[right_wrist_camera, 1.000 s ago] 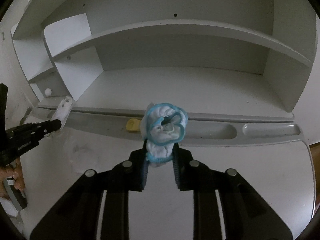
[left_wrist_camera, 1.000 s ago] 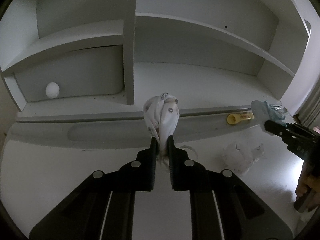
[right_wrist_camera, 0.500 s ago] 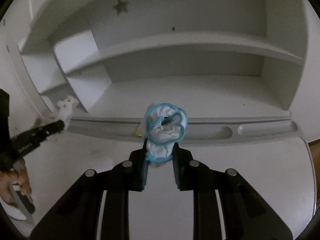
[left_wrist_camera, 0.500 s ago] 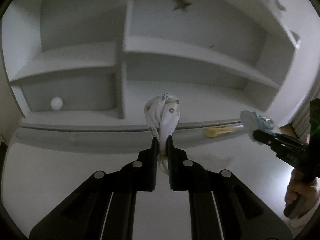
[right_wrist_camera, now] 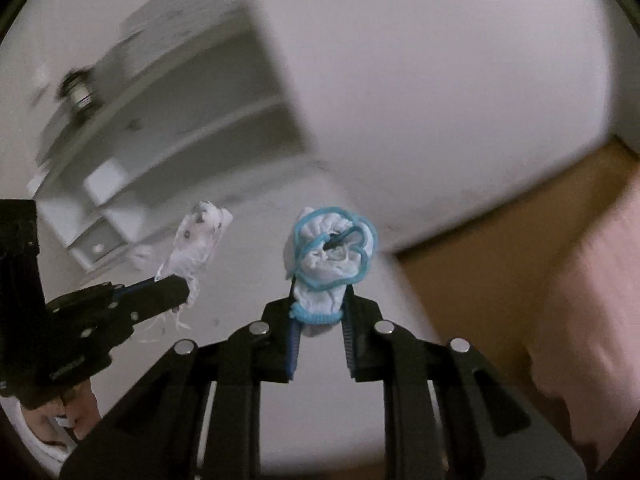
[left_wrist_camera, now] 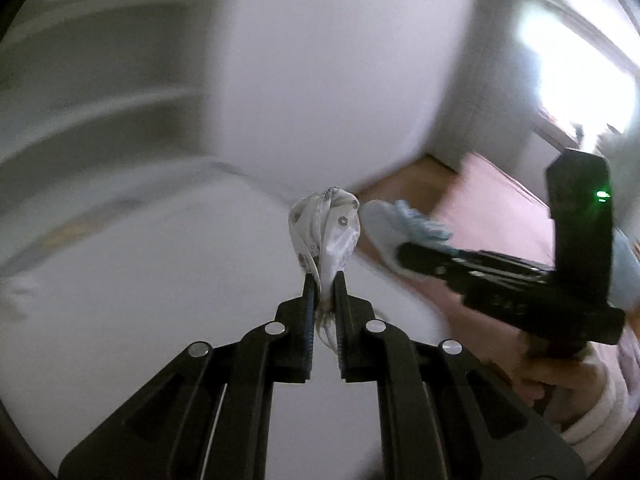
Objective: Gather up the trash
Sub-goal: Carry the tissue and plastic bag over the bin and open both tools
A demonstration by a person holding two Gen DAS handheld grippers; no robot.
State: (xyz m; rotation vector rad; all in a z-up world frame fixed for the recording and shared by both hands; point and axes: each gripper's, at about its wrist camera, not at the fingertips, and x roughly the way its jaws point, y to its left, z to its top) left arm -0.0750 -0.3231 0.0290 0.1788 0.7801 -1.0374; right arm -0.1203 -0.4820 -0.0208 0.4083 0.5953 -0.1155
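Left wrist view: left gripper is clamped on a crumpled white printed wrapper, pinched at its lower twisted end so the bulk sticks up past the fingertips. Wrapper is carried in the air over the white tabletop, near its edge. Looks light, soft and crushable, no stiffness; a pinch on the bunched neck should hold fine, and thin loose strands hang below the pads. Right gripper shows at the right edge of this view with a pale blue-white wad at its tip, a hand under it. Background is motion-blurred: white shelf unit, bright window, brownish floor.

Right wrist view: right gripper has its jaws closing on a balled white face mask with blue ear loops; the pads press the lower part and one loop is bunched at the fingertips. Also soft, light and springy; loose loops could snag, so grip the body, not the string. The mask is in the air past the tabletop corner, floor to the right.

Only this view shows the mask's loops and folds; in the left view it is a blur. Left gripper with its wrapper appears here side-on, just left of the mask. Only the left view shows the window.
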